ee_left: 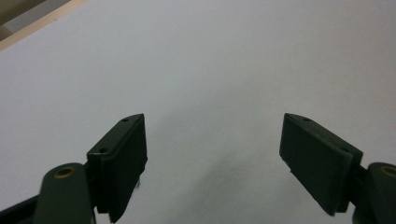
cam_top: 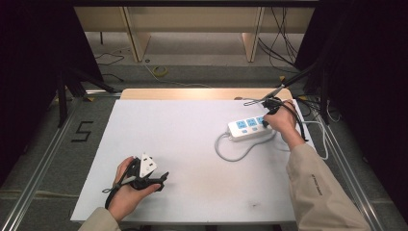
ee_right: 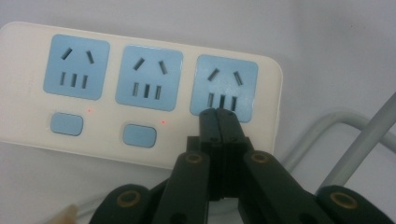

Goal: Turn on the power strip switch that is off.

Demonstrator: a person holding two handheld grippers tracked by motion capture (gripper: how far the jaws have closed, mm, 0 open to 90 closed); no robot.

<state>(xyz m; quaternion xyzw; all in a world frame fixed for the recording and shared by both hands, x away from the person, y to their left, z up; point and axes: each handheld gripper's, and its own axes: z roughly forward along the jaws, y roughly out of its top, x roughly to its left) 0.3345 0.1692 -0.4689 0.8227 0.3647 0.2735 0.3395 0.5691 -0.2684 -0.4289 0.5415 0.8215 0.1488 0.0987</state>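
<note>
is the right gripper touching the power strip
Cannot tell. In the right gripper view the right gripper, jaws shut, overlaps the power strip at its third socket's switch spot, but the view looks along the jaws, so neither contact nor a gap shows plainly.

A: How was the light?
B: High view: table (cam_top: 192,144) was bright and evenly lit from above, surroundings went near black. Slightly soft, low resolution.
A: My cameras?
B: My left gripper (ee_left: 212,163) cast a faint shadow, mild vignetting in the corners. Power strip (ee_right: 140,93) was sharp, my right jaws blurred up close.
</note>
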